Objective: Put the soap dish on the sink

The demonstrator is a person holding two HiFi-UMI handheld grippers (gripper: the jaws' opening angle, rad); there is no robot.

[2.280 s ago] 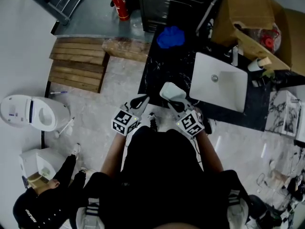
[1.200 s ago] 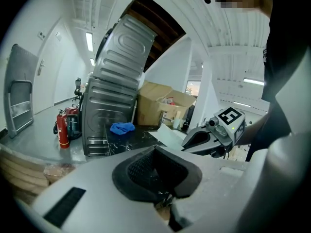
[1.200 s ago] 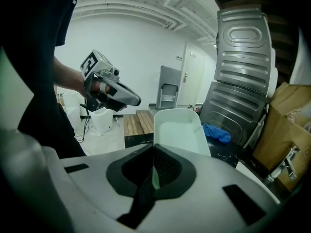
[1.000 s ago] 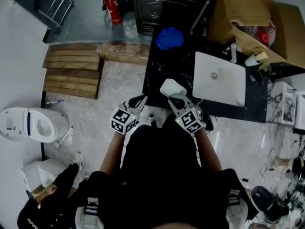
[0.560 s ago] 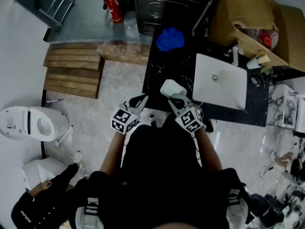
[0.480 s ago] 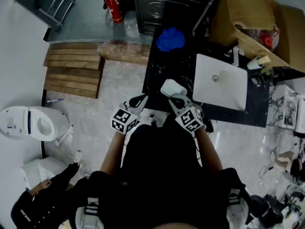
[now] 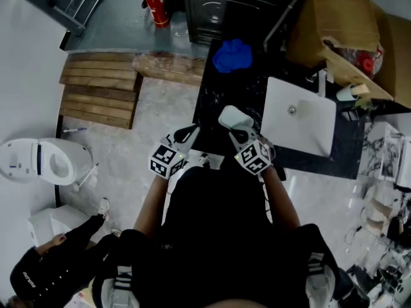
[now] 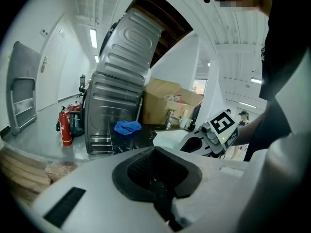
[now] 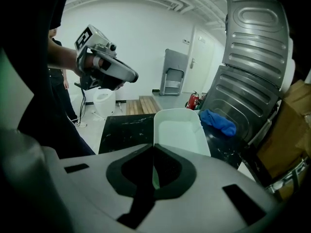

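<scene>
The right tool is clamped on the soap dish's thin rim over the tabletop, beside the sink, so the dish could be twisted loose and dropped; the left tool is closed, empty

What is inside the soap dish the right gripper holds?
Nothing visible: the soap dish shows a bare white interior. Its near edge, pinched in the right gripper, is covered by the jaws.
</scene>
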